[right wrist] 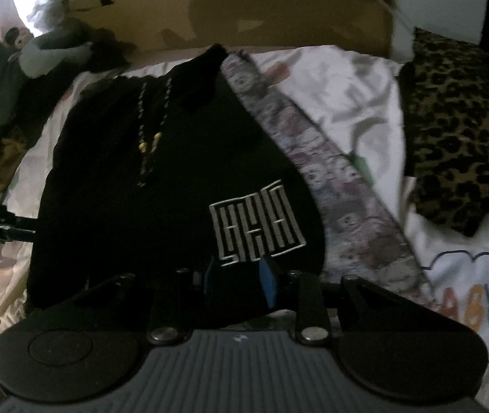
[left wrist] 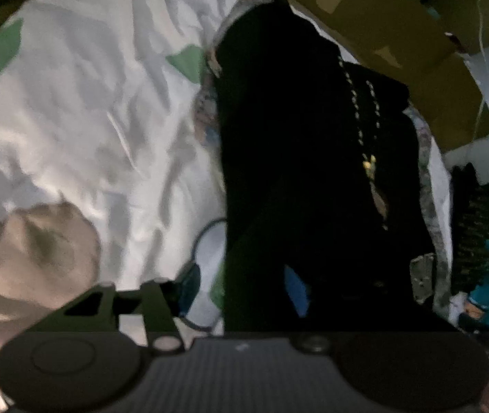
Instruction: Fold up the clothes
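Observation:
A black hoodie (left wrist: 296,137) lies lengthwise on the white bedding (left wrist: 89,103), its drawstrings running down the chest. In the left wrist view my left gripper (left wrist: 242,287) stands open at the hoodie's near edge. Its right blue pad is against the black cloth, and its left finger is over the bedding. In the right wrist view the hoodie (right wrist: 141,223) shows a white maze-like logo and yellow-tipped strings. My right gripper (right wrist: 237,278) is shut on a bunch of its black fabric just below the logo.
A grey patterned cloth strip (right wrist: 347,206) lies under the hoodie's right side. A leopard-print pillow (right wrist: 457,130) sits at the far right, a beige garment (left wrist: 38,258) at the near left. Brown cardboard (right wrist: 244,10) and a plush toy (right wrist: 48,48) are behind the bed.

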The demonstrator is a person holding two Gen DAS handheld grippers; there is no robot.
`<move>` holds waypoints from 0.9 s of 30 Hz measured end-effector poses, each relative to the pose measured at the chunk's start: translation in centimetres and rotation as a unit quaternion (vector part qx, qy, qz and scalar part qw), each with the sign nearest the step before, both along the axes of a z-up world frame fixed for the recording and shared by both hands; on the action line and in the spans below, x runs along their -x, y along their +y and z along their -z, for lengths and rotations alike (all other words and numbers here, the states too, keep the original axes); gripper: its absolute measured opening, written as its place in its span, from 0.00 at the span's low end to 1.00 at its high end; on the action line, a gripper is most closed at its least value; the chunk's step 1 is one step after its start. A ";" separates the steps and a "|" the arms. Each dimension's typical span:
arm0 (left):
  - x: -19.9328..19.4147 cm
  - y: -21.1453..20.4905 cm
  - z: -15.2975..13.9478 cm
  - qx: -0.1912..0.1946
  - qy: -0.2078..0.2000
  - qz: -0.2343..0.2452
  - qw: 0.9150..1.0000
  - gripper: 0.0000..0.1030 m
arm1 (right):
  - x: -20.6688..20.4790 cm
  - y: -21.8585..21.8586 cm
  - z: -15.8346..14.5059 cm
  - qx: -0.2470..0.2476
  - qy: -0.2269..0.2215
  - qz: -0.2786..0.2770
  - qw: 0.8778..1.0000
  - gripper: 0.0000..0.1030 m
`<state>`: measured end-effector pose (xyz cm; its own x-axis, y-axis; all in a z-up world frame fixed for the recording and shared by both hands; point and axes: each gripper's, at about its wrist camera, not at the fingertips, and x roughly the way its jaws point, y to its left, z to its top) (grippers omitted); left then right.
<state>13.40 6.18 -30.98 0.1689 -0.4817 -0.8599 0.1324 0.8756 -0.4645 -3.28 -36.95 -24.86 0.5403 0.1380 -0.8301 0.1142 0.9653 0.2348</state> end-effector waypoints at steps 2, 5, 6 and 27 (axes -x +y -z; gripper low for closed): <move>-0.1 -0.2 0.7 0.011 0.016 -0.001 1.000 0.58 | -0.2 0.7 0.3 -0.004 0.004 -0.005 1.000 0.36; 0.2 -0.7 1.1 0.039 0.034 0.011 0.999 0.51 | -0.4 1.4 0.8 -0.012 0.010 -0.008 1.000 0.37; 0.4 -0.8 1.2 0.045 0.038 0.016 0.998 0.44 | -0.5 1.6 0.9 -0.014 0.013 -0.009 1.000 0.37; -0.9 -8.6 -3.1 0.095 -0.021 0.103 0.990 0.05 | 1.2 1.4 1.5 -0.012 0.024 -0.005 1.000 0.40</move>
<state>14.35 -2.45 -27.93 0.0836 -0.6625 -0.7444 0.3222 0.7249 -0.6089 -4.44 -35.53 -26.39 0.4992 0.1635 -0.8509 0.1164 0.9605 0.2529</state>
